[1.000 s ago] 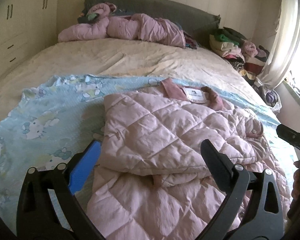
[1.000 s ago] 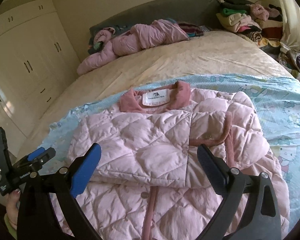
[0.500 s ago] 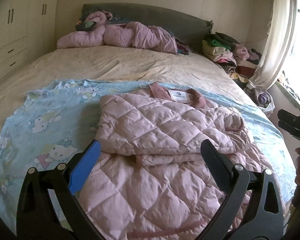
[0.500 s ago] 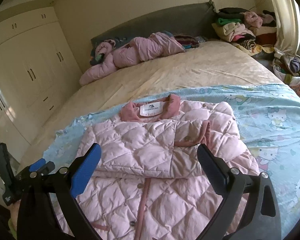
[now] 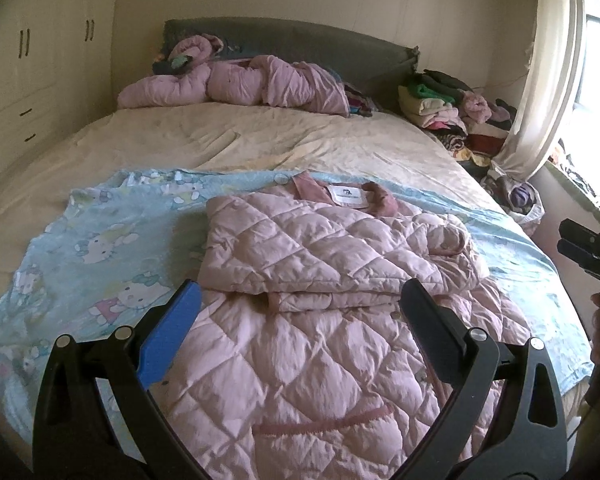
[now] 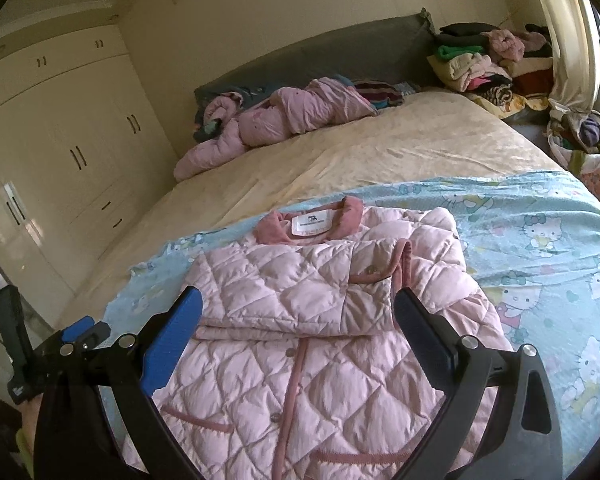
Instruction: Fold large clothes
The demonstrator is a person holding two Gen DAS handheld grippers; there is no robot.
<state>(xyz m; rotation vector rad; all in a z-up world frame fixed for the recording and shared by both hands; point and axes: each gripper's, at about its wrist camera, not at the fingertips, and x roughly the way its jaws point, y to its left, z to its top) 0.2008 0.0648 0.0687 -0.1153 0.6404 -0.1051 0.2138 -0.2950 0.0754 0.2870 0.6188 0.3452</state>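
pink quilted jacket (image 5: pixel 332 320) flat on the blue cartoon sheet (image 5: pixel 100 248), sleeves folded across its chest, left gripper (image 5: pixel 300 300) and right gripper (image 6: pixel 296 308) above its hem, both wide open, holding nothing

Open cream bedding (image 5: pixel 260 140) stretches clear between the pink quilted jacket (image 5: pixel 320 280) and a crumpled pink garment (image 5: pixel 240 88) at the headboard. Bare blue cartoon-print sheet (image 6: pixel 540 248) flanks the jacket on both sides. Stacked clothes (image 6: pixel 480 64) and a curtain (image 5: pixel 540 92) crowd the window side.
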